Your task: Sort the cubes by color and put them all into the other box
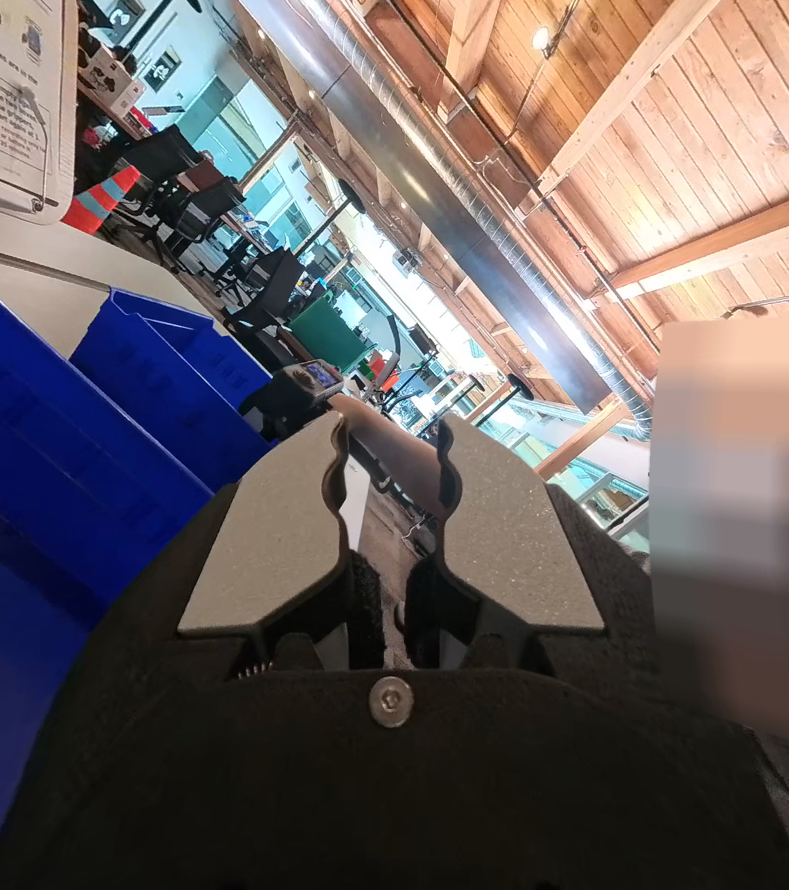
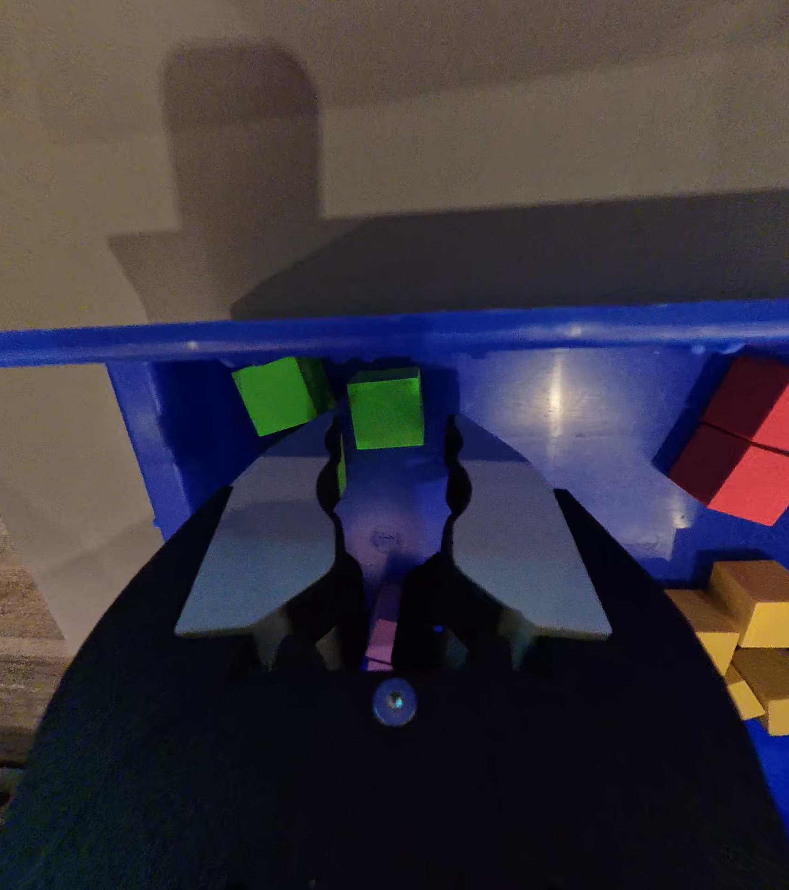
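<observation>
Right gripper: jaws apart, clamped on nothing, lowered inside a blue plastic bin. Grey, grainy finger pads with wavy inner edges, set in a black body. Just ahead of the tips, about centred on the gap, a bright green cube, matte and sharp-edged; whether touched by either finger, cannot tell. Just left of the left tip, a second green cube, tilted against the bin's far wall. Low in the gap near the jaw roots, a pink block, mostly hidden. Well to the right, red cubes pressed together; nearer and lower on that side, a loose heap of yellow cubes. Glossy bin floor with a bright glare patch. Beyond the rim, a beige tabletop in shadow.

Left gripper: jaws likewise apart and empty, tipped upward toward the room. Straight beyond the tips, a person's forearm leading to a black device with a small screen. To the left, blue bins with ribbed walls. Far upper left, a printed sheet and an orange striped cone. Above and to the right, a ribbed metal duct under a ceiling of wooden planks.
</observation>
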A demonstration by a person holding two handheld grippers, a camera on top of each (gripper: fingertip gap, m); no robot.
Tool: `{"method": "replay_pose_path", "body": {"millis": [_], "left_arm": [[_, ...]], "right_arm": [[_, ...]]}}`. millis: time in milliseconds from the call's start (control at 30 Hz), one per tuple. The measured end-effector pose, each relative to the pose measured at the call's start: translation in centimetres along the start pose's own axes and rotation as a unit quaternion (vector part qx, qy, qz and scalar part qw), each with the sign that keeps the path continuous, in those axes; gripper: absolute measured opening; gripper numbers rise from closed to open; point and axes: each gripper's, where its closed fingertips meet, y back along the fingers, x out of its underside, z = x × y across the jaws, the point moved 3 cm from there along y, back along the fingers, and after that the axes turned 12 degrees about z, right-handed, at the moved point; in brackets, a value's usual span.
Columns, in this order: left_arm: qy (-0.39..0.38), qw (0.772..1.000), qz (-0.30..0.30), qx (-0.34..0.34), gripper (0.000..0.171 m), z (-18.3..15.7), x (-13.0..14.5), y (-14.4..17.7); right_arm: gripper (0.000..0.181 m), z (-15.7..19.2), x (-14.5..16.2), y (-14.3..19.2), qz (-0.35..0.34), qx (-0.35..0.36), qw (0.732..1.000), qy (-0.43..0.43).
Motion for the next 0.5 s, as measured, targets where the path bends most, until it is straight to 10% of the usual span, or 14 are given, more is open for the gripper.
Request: {"method": "replay_pose_path", "body": {"millis": [133, 233, 500], "left_arm": [[-0.008, 0.991, 0.051, -0.123, 0.036, 3.9, 0.5, -0.2], [-0.052, 0.928, 0.195, -0.312, 0.039, 9.0, 1.3, 0.8], [-0.199, 0.578, 0.573, -0.546, 0.051, 17.5, 1.1, 3.2]], "right_arm": [[0.045, -0.2, 0.7, 1.2, -0.009, 0.009, 1.0, -0.017], [0.044, -0.2, 1.6, 2.9, -0.023, 0.034, 0.999, -0.025], [0.035, 1.4, 2.8, 6.8, -0.086, 0.107, 0.99, -0.027]]}}
